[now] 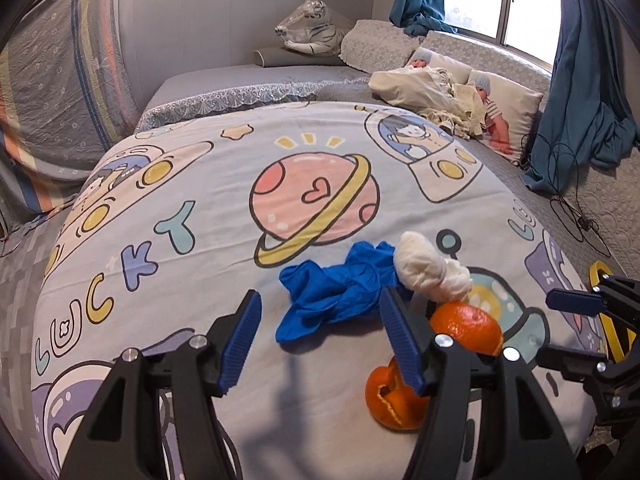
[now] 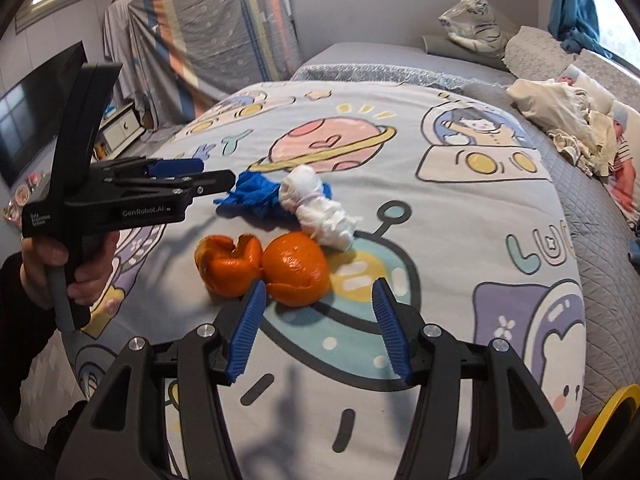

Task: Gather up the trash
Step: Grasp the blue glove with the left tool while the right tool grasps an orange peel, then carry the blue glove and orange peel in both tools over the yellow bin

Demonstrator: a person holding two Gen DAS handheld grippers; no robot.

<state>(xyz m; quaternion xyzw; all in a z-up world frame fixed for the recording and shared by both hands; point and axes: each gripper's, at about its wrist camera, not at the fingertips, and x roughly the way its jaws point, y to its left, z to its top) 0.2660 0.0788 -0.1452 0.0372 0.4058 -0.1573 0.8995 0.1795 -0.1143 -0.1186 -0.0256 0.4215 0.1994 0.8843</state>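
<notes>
On the cartoon bedspread (image 1: 200, 184) lies a crumpled blue glove (image 1: 336, 288), with a white wadded tissue (image 1: 428, 264) against its right side. Two orange peel pieces (image 1: 468, 326) (image 1: 396, 400) lie closer to me. My left gripper (image 1: 320, 294) hovers open just short of the glove, nothing between its pads. In the right wrist view my right gripper (image 2: 319, 285) is open over the bedspread, its fingertips beside the rounder orange peel (image 2: 296, 274). The other peel (image 2: 228, 266), the glove (image 2: 252, 196) and the tissue (image 2: 320, 208) lie beyond. A hand (image 2: 92, 272) holds the left gripper (image 2: 200, 178).
A yellow object (image 2: 616, 412) sits off the bed's near right corner. Pillows and a cream blanket (image 1: 420, 88) lie at the far right, a plush tiger (image 1: 312, 28) at the back. A black cable (image 1: 576, 216) trails by the blue curtain (image 1: 580, 112). A dark screen (image 2: 36, 120) stands left.
</notes>
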